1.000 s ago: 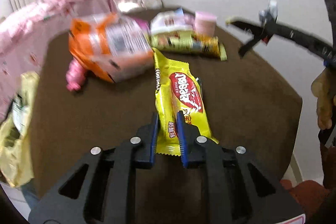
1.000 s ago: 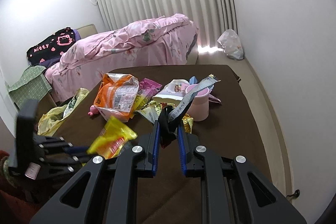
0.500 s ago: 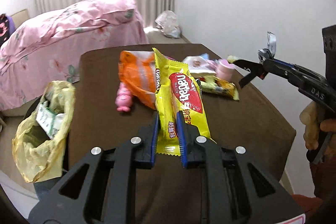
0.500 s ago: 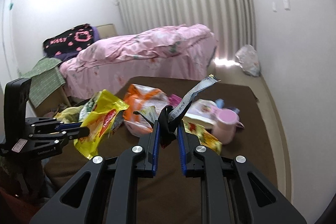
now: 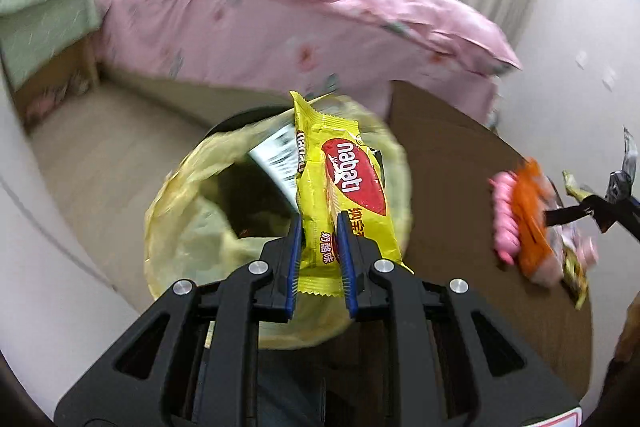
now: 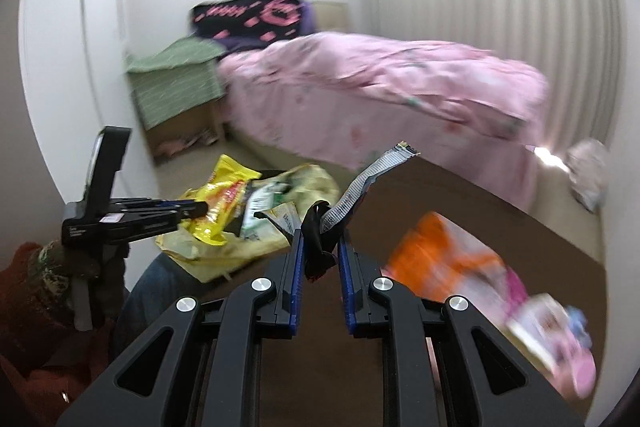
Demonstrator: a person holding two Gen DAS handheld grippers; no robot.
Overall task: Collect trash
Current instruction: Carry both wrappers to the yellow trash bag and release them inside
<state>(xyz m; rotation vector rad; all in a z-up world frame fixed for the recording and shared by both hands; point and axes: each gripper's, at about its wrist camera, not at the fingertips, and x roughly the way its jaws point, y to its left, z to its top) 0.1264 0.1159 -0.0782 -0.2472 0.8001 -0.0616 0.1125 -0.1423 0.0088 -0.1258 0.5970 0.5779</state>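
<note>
My left gripper (image 5: 319, 227) is shut on a yellow Nabati wafer packet (image 5: 344, 183) and holds it over the open yellow trash bag (image 5: 188, 227) beside the brown table (image 5: 448, 187). In the right wrist view the left gripper (image 6: 202, 207) holds the same packet (image 6: 220, 199) above the bag (image 6: 248, 239). My right gripper (image 6: 319, 241) is shut on a crumpled black and silver wrapper (image 6: 348, 199) above the table's left edge. It also shows in the left wrist view (image 5: 580, 213) at the far right.
An orange snack bag (image 6: 436, 251), a pink wrapper (image 6: 516, 287) and other litter lie on the table (image 6: 520, 227). A pink toy (image 5: 505, 215) lies beside the orange bag (image 5: 532, 223). A bed with a pink duvet (image 6: 380, 83) stands behind.
Both grippers have swung left, away from the table's litter toward the trash bag. The left gripper has carried the yellow packet from over the table to above the bag's opening.
</note>
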